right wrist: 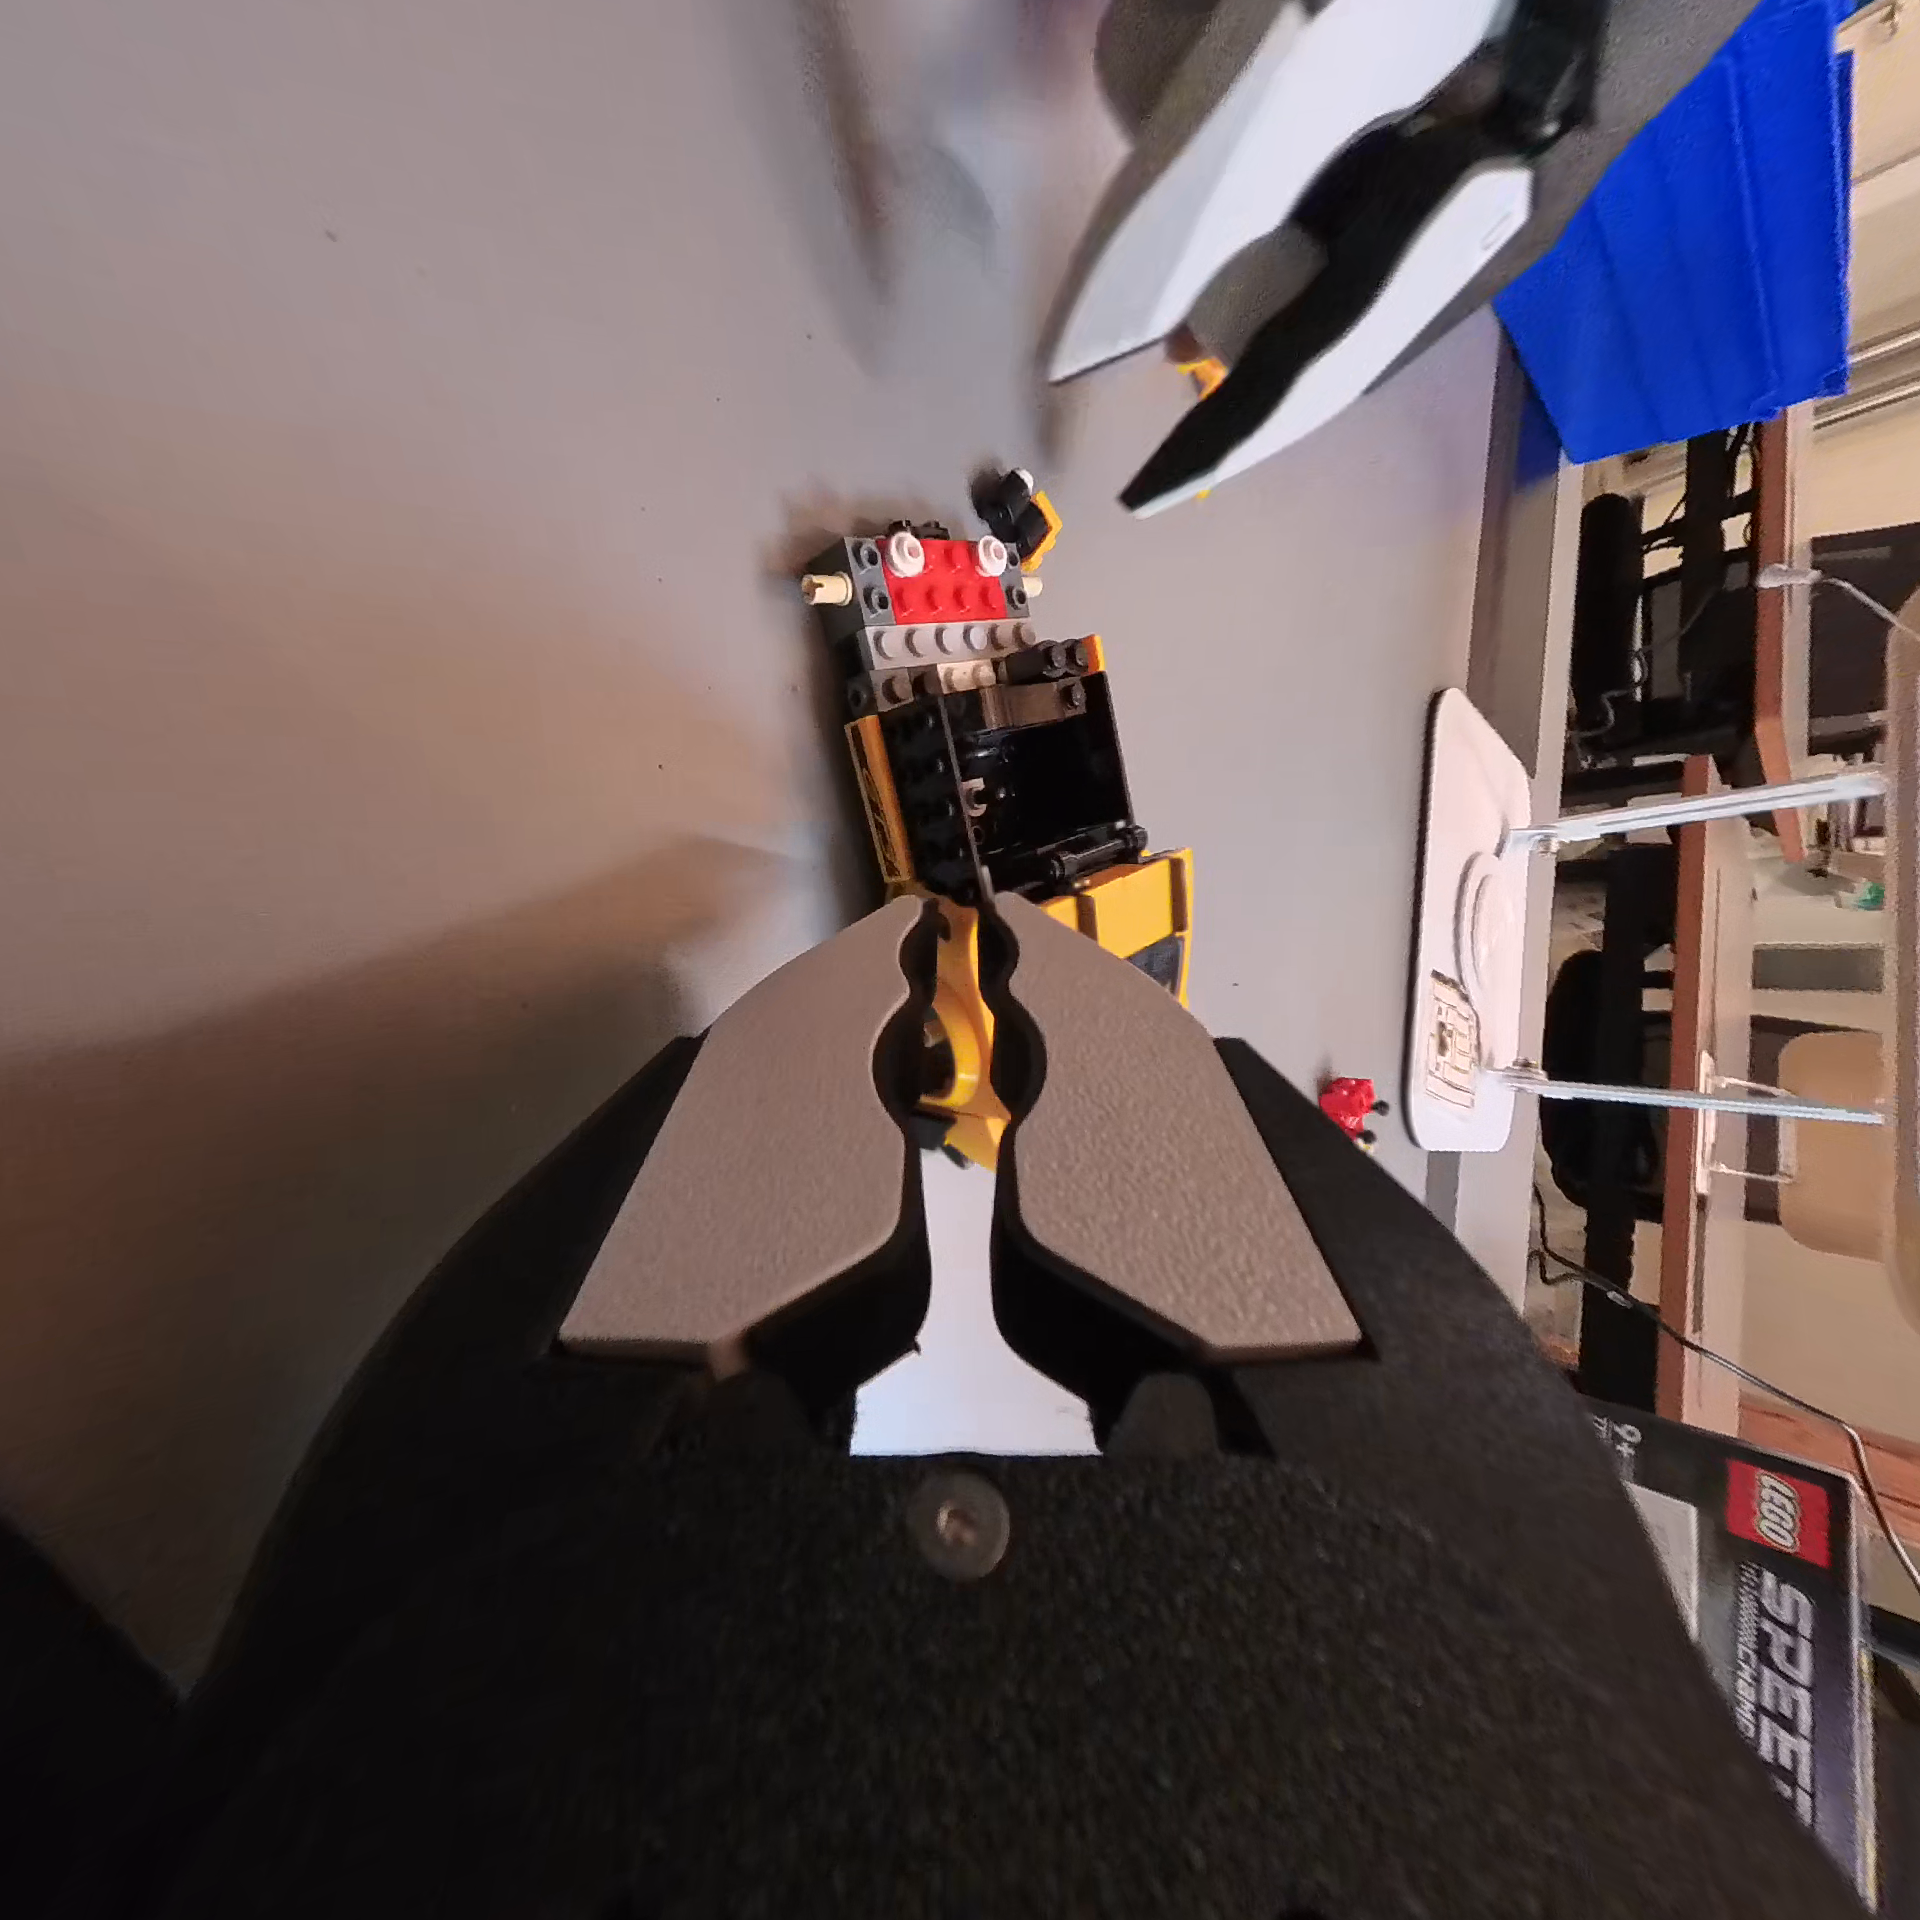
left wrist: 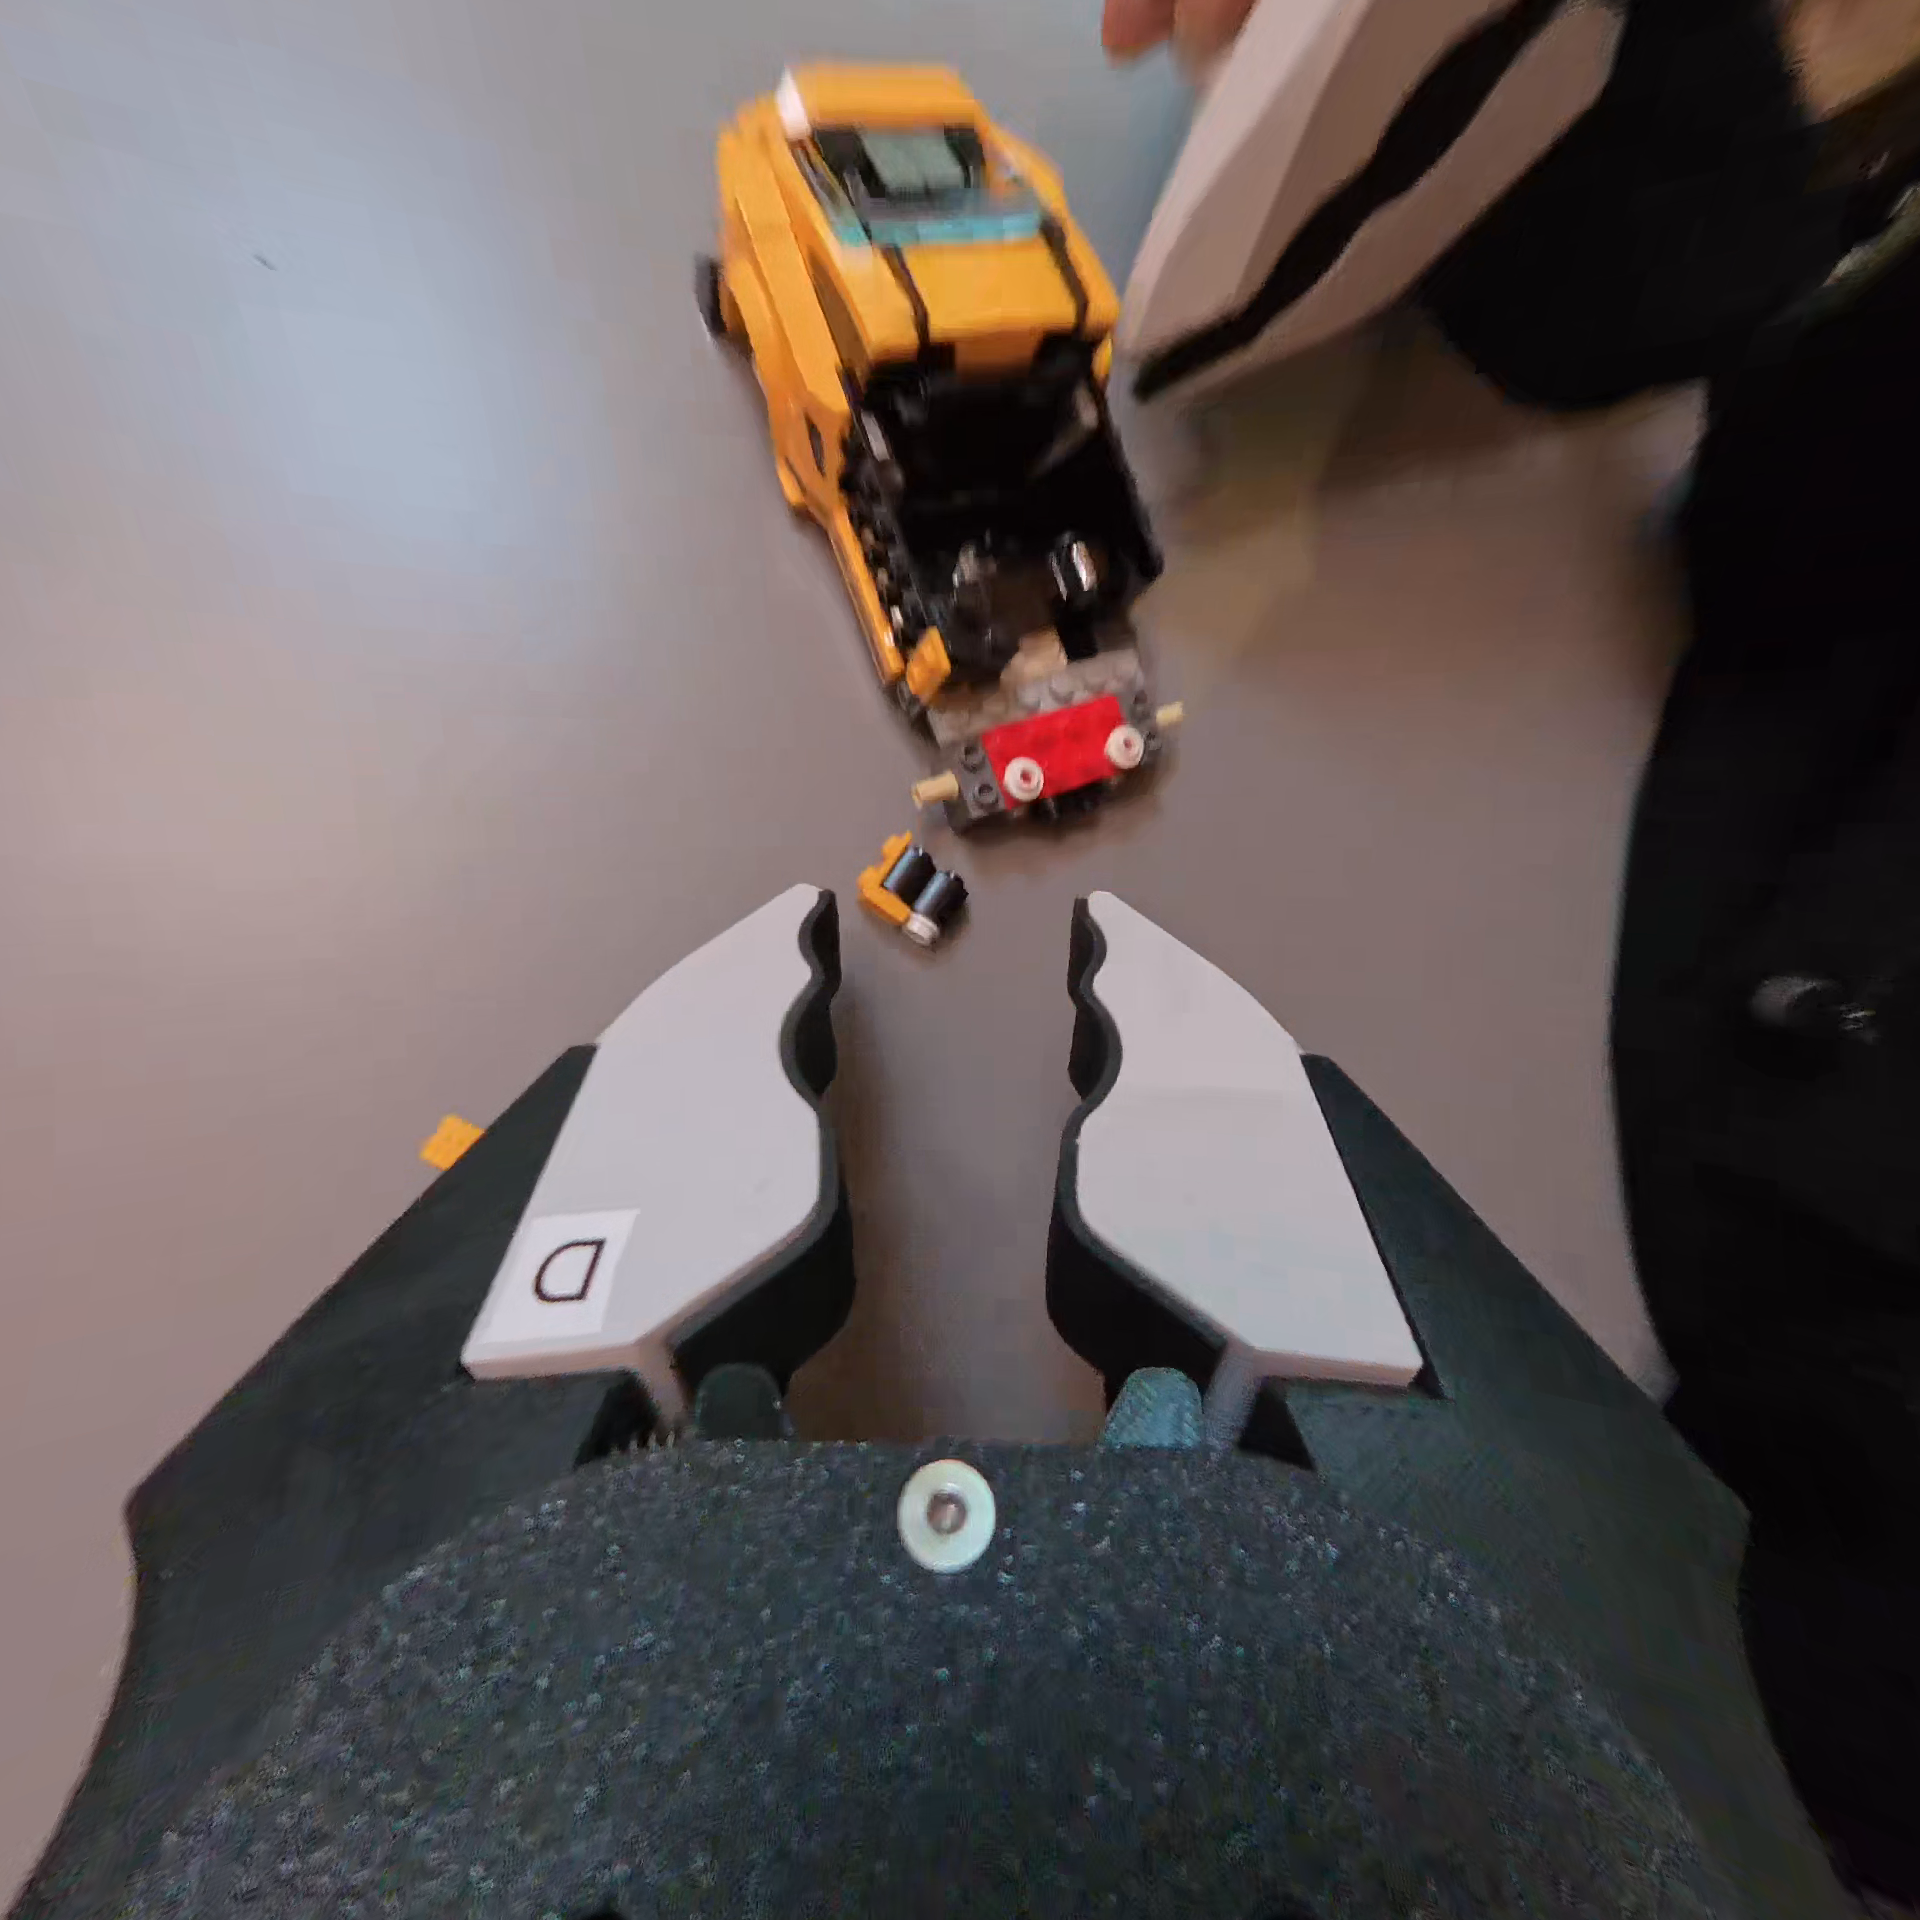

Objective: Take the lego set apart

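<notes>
Grey and bare, the table (left wrist: pixel 364 623) carries a half-stripped yellow lego car (left wrist: pixel 914 312), with a workshop of shelves and cables past its edge in the right wrist view.

Left gripper (left wrist: pixel 954 906): its jaws stand apart with nothing between them, hovering over the table. Just beyond the tips, at 12 o'clock, lies a small loose piece (left wrist: pixel 914 891), yellow with two black cylinders. A little farther at 12 to 1 o'clock is the car's stripped end, a red plate (left wrist: pixel 1055 746) on grey bricks with tan pins sticking out both sides. Behind that comes the open black cockpit, then the yellow roof with black stripes. A yellow brick (left wrist: pixel 449 1140) peeks out from behind the left finger at 9 o'clock. The right gripper shows blurred at 1 o'clock, next to the car's roofed end.

Right gripper (right wrist: pixel 961 914): its jaws are closed tight on a yellow part of the car (right wrist: pixel 961 1029), at the roofed end. From there the car runs away toward 12 o'clock, black cockpit first, red plate (right wrist: pixel 943 582) last. The loose piece (right wrist: pixel 1023 509) lies just past that end. The left gripper (right wrist: pixel 1132 436) hangs blurred at 1 o'clock, jaws apart. At 3 o'clock, beside the right finger, sits a red piece (right wrist: pixel 1349 1103); beyond it a white stand (right wrist: pixel 1465 914) on the table's edge, a blue bin (right wrist: pixel 1704 281) at 2 o'clock and a dark box (right wrist: pixel 1756 1621) at 4 o'clock.
</notes>
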Demonstrator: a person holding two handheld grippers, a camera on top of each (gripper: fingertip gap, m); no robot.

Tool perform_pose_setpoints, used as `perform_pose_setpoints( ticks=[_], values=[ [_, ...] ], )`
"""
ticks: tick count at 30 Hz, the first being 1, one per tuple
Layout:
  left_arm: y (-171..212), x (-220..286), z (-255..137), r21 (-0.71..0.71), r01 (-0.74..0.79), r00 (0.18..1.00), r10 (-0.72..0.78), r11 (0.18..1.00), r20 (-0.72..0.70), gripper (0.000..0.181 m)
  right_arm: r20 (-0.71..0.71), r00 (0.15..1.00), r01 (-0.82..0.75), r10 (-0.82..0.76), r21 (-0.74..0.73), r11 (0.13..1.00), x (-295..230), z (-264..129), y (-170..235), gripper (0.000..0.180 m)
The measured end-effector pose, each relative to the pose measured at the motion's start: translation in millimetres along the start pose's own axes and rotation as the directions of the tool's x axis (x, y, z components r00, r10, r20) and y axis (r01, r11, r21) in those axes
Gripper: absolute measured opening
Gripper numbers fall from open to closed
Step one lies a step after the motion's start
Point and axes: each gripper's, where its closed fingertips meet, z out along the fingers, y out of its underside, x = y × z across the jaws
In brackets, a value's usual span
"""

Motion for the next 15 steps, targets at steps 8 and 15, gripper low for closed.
perform_pose_setpoints(
  ticks=[8,15],
  values=[
    [6,-7,19,-0.09,-0.168,0.978,0.178,0.982,0.109,0.021,-0.023,1.0,-0.016,0.015,-0.012,1.0,2,2,3,0.006],
    [-19,-3,2,0.034,-0.394,0.881,0.367,0.918,0.299,0.02,-0.096,0.981,-0.165,0.168,0.035,0.986,12,-16,9,0.005]
  ],
)
